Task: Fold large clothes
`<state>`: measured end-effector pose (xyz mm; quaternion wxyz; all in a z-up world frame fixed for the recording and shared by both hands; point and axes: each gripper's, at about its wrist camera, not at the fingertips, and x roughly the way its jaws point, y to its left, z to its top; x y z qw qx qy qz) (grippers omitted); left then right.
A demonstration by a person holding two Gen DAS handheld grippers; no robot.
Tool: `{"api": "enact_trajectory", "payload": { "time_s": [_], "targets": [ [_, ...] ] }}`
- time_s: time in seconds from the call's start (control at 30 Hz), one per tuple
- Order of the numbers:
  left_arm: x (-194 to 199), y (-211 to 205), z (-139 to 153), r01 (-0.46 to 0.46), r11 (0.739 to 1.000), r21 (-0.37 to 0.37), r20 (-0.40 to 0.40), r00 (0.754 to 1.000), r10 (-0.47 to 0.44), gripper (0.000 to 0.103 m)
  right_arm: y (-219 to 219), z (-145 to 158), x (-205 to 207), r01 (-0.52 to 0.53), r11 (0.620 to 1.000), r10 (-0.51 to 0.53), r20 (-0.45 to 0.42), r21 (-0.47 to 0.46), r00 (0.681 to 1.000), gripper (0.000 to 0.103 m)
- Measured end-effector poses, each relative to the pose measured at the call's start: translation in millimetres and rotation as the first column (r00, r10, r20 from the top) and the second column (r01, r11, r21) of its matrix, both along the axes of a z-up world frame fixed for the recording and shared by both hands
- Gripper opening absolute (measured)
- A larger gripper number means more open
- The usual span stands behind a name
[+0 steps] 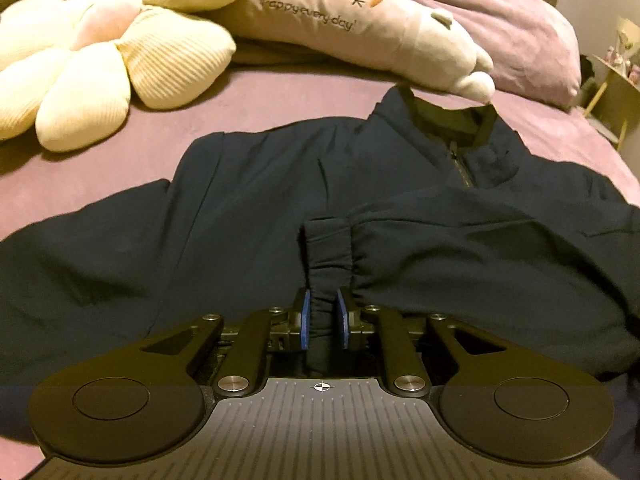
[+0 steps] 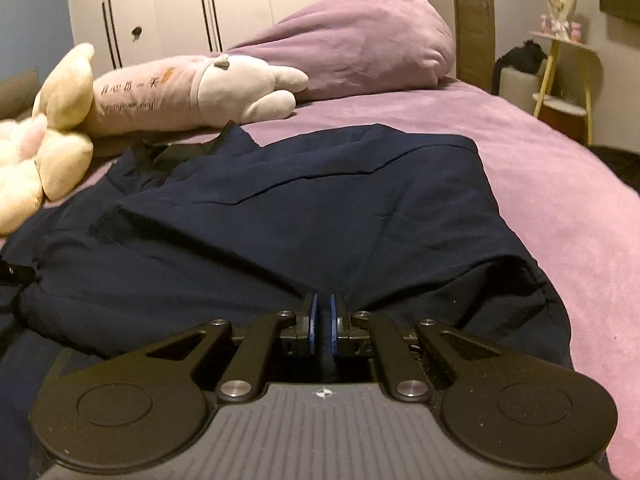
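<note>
Navy jacket [image 1: 240, 208] cuff [image 1: 326, 256] pinched in down-tilted left gripper [image 1: 322, 312] jaws.

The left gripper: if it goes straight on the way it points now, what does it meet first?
The left gripper is shut on the elastic sleeve cuff of the navy jacket. Straight ahead lies more of that jacket, toward its zipper. The long plush toy comes only later, probably; depth is unclear.
</note>
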<state>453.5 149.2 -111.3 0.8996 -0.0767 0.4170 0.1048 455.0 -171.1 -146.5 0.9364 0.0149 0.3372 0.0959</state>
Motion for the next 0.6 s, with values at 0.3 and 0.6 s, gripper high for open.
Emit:
{"api": "enact_trajectory", "payload": {
  "time_s": [0.3,0.6],
  "targets": [
    [-1.5,-2.8,-2.9,0.015,0.999,0.035,0.007,1.0,-0.016,0.02,57.4,23.7,-14.5,-0.053,0.999,0.053,0.046,-0.005,0.998,0.006],
    [-6.6,9.5,-8.9,0.001,1.0,-0.022,0.036,0.999,0.0,0.03,113.0,3.4,-3.5,-0.12,0.991,0.121,0.009,-0.067,0.993,0.008]
  ]
}}
